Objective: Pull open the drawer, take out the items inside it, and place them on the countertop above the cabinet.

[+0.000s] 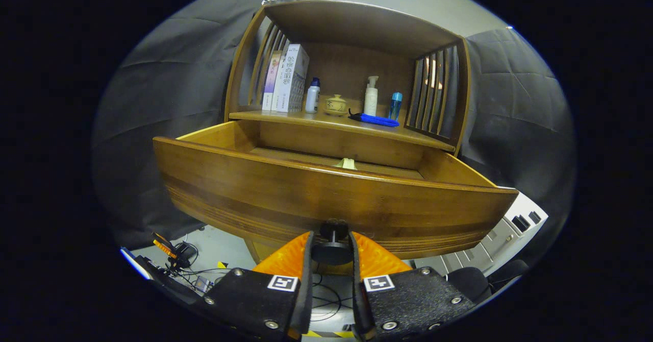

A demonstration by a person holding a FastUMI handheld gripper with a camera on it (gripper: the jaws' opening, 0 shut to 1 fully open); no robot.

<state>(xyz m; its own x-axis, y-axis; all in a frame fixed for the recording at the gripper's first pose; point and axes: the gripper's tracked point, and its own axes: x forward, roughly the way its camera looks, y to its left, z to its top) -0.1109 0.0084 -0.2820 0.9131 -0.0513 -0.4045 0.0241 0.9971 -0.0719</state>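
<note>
The claw [331, 252] pinches the dark round knob [332, 251] at the middle of the drawer [326, 199] front, one finger pressed to each side. The drawer stands pulled out from the cabinet, and a pale item [347, 163] peeks above its front edge. On the counter [408, 133] above stand books [288, 79] at the left end, bottles and a blue cloth [376, 120].

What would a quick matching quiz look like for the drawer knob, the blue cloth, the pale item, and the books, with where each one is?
Things:
1. drawer knob
2. blue cloth
3. pale item
4. books

Places:
A. inside the open drawer
B. standing at the countertop's left end
C. between the tool's fingers
D. lying flat by the pump bottle

Pairs: 1-C, 2-D, 3-A, 4-B
</note>
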